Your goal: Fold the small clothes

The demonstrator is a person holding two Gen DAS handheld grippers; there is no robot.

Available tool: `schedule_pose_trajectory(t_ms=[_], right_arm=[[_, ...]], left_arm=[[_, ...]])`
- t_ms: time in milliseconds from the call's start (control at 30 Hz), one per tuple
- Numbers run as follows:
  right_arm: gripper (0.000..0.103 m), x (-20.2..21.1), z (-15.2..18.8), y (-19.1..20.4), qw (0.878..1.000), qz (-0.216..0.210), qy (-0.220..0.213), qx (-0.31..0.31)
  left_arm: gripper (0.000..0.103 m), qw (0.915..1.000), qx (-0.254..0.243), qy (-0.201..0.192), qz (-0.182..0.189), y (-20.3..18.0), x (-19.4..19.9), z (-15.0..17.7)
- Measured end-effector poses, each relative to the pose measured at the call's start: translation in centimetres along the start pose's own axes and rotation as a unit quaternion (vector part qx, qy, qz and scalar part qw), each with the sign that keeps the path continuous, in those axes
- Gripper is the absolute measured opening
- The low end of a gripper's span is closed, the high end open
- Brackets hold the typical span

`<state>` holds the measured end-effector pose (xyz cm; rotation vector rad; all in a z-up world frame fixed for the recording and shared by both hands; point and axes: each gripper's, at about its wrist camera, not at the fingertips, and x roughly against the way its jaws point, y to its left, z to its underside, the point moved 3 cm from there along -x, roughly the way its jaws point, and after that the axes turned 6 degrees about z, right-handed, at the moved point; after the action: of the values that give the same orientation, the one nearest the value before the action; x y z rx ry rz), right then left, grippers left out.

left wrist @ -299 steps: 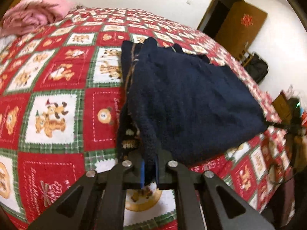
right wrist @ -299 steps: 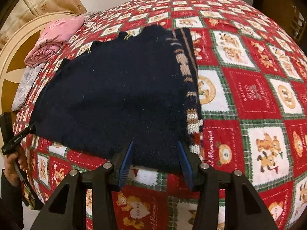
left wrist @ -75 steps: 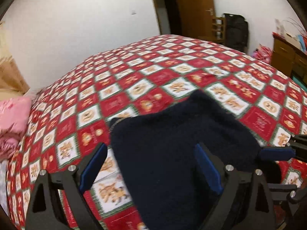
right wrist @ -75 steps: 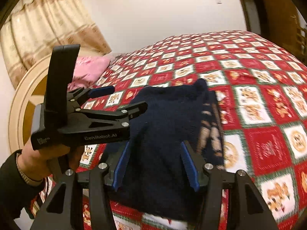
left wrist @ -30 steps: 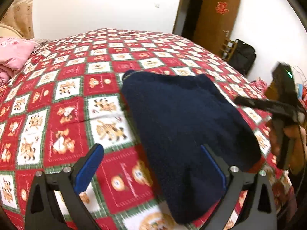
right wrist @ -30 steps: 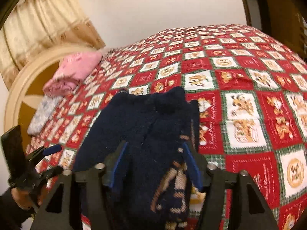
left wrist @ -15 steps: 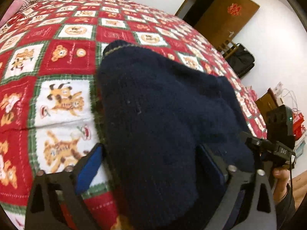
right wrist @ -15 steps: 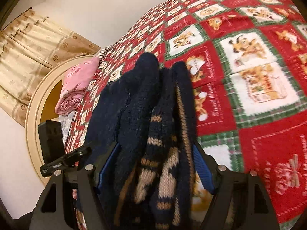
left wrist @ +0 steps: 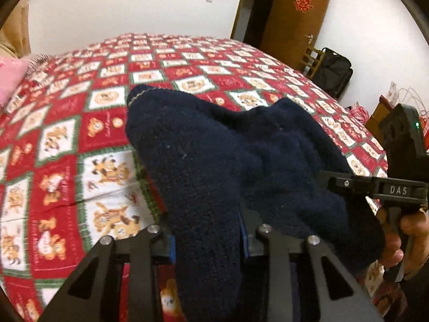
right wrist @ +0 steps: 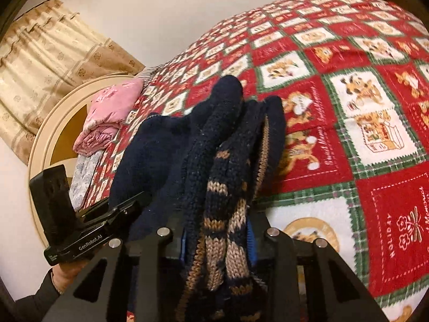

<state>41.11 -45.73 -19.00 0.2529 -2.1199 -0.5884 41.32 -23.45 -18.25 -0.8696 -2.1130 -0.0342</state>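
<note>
A folded navy knit sweater [left wrist: 214,155] with tan patterned trim [right wrist: 217,187] lies bunched on the red patchwork bedspread [left wrist: 80,123]. My left gripper [left wrist: 207,241] is shut on the sweater's near edge, on its plain navy side. My right gripper [right wrist: 217,238] is shut on the other end, on several folded layers with the tan pattern. Each gripper shows in the other's view: the right one at the right of the left wrist view [left wrist: 375,187], the left one at the lower left of the right wrist view [right wrist: 88,230].
A pink folded blanket [right wrist: 110,115] and a grey one [right wrist: 83,174] lie by the round cream headboard [right wrist: 48,139]. A brown door [left wrist: 295,18], a black bag [left wrist: 332,72] and a wooden cabinet [left wrist: 375,118] stand beyond the bed's far side.
Both grippers have closed on the sweater's ends; half a second ago their jaws stood wide open around it. The sweater now bunches up between them.
</note>
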Motion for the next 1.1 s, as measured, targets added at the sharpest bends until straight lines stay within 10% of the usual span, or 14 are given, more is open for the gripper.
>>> schedule_pose_trajectory(t_ms=[333, 733, 1100], right_arm=[[0.033, 1.6, 0.4, 4.8, 0.999, -0.040, -0.003, 0.019], [0.033, -0.8, 2.3, 21.1, 0.982, -0.149, 0.024, 0.112], [0.033, -7.1, 7.7, 33.2, 0.962, -0.174, 0.076, 0.198]], left_arm=[[0.033, 0.9989, -0.003, -0.037, -0.029, 0.7, 7.5, 0.0], [0.033, 0.9842, 0.041, -0.100, -0.140, 8.0, 22.4, 3.7], [0.033, 0.9690, 0.117, -0.106, -0.190, 15.9, 27.2, 10.1]])
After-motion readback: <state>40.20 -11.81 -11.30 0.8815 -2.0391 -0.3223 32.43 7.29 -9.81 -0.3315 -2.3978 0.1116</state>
